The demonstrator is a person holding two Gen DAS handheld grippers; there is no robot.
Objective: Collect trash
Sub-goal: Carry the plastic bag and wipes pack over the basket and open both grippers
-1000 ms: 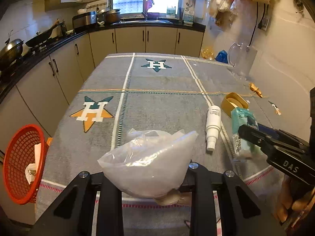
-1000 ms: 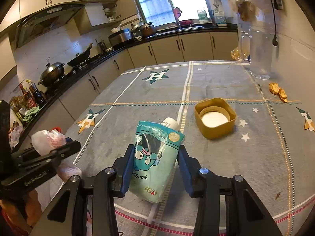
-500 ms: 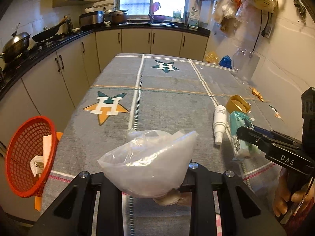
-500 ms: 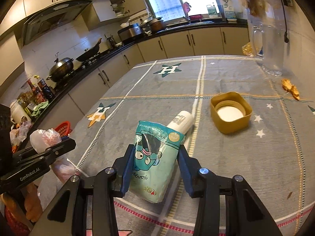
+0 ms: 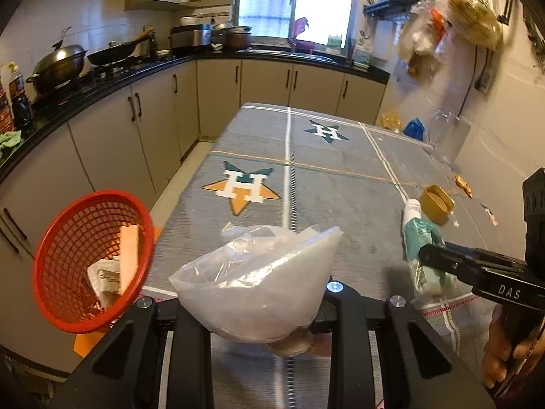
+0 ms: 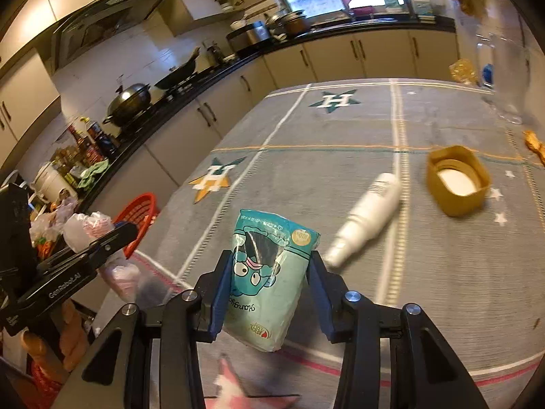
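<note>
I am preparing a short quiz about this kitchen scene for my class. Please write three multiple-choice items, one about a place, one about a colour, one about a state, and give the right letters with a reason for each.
1. Where is the mesh basket?
A. On the tablecloth
B. Beside the table, off its left edge
C. On the counter

2. What colour is the square lid next to the white spray bottle?
A. Mustard yellow
B. Blue
C. Red

3. What does the right gripper hold?
A. Nothing
B. The spray bottle
C. A teal snack pouch

Answers:
1 B: the red mesh basket sits lower than the tablecloth, off its left edge.
2 A: the square lid is mustard yellow and lies beside the white spray bottle.
3 C: the jaws of the right gripper press both sides of the teal snack pouch.
</note>
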